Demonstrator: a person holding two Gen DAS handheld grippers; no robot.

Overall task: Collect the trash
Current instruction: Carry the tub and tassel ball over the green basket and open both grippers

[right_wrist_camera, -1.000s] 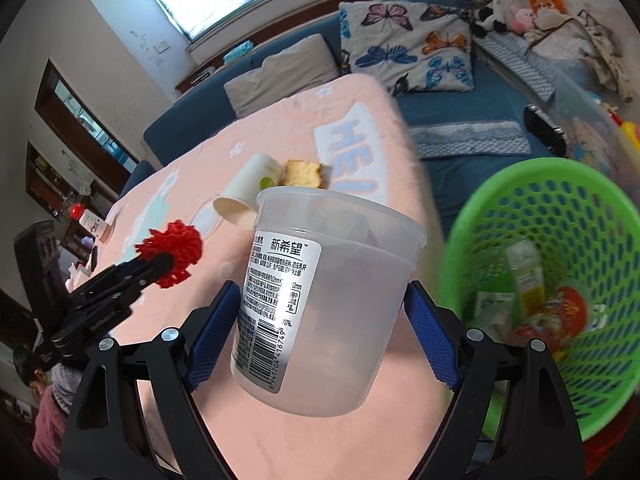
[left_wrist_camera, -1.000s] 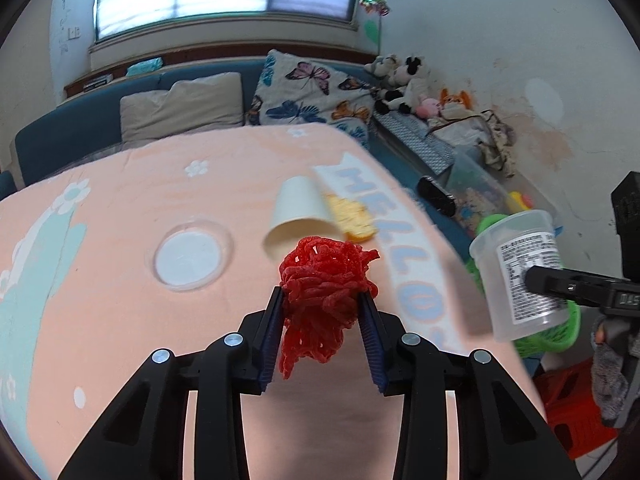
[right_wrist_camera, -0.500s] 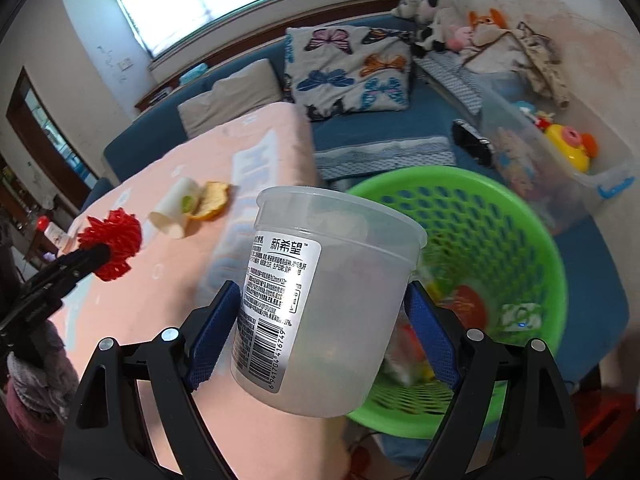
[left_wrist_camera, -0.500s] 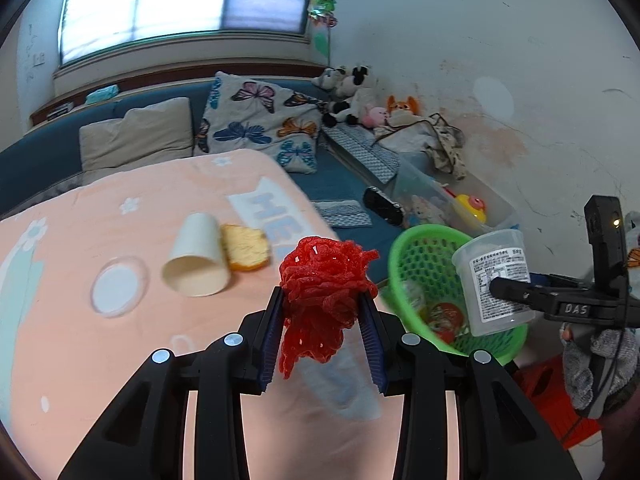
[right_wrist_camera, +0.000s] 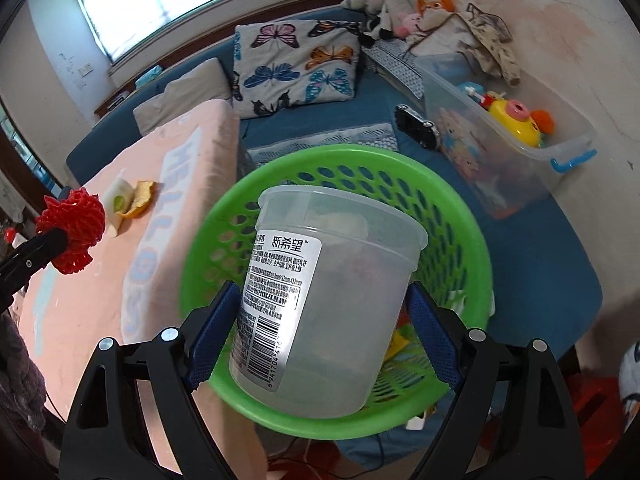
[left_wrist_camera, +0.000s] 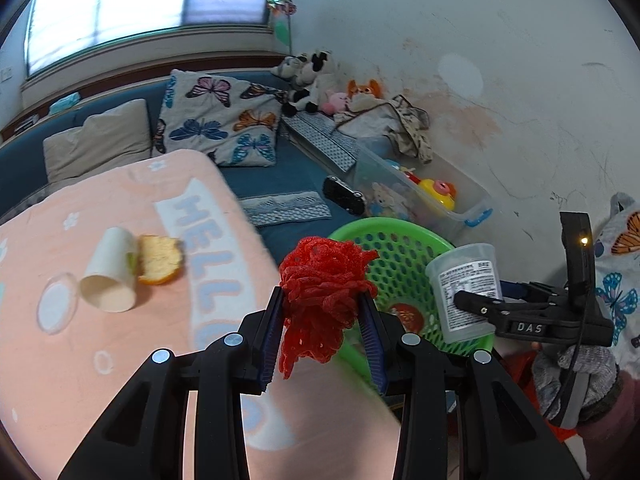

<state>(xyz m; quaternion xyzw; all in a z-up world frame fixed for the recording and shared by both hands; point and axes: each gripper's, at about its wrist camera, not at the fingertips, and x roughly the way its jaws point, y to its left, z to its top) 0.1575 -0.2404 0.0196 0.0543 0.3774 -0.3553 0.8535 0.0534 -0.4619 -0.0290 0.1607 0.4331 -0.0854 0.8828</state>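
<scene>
- The left gripper (left_wrist_camera: 322, 334) is clamping a wad of red foam netting (left_wrist_camera: 322, 280) between its blue pads, jaws partly closed around it, with the netting bulging up above the pads and a tail hanging below.
- In the left wrist view, the netting is hanging over the table edge, and the green basket (left_wrist_camera: 404, 236) is showing just behind it at about 2 o'clock.
- The right gripper (right_wrist_camera: 320, 334) is gripping a clear plastic tub (right_wrist_camera: 332, 316) with a printed label, jaws spread wide on its sides; the tub is tilting slightly and looks empty, though its cloudy wall makes that hard to confirm.
- In the right wrist view, the tub is sitting directly above the open mouth of the basket, so I am judging it ready to be let go.
- The basket is already holding some trash: a red round wrapper (left_wrist_camera: 406, 316) and a few paper-like scraps are showing through the mesh, so part of the collecting is done.
- Trash is lying on the pink table cover (left_wrist_camera: 120, 360): a tipped paper cup (left_wrist_camera: 110, 270) at 9 o'clock from the netting, a piece of bread or peel (left_wrist_camera: 160, 260) touching the cup's side, and a clear round lid (left_wrist_camera: 56, 306) just beside the cup's open end.
- By my reading, the task is roughly at its midpoint: two items are in the grippers awaiting the drop, and three are waiting on the table.
- The toy box (left_wrist_camera: 424, 192) and butterfly pillow (left_wrist_camera: 224, 120) beyond the basket appear to be no part of the job.
</scene>
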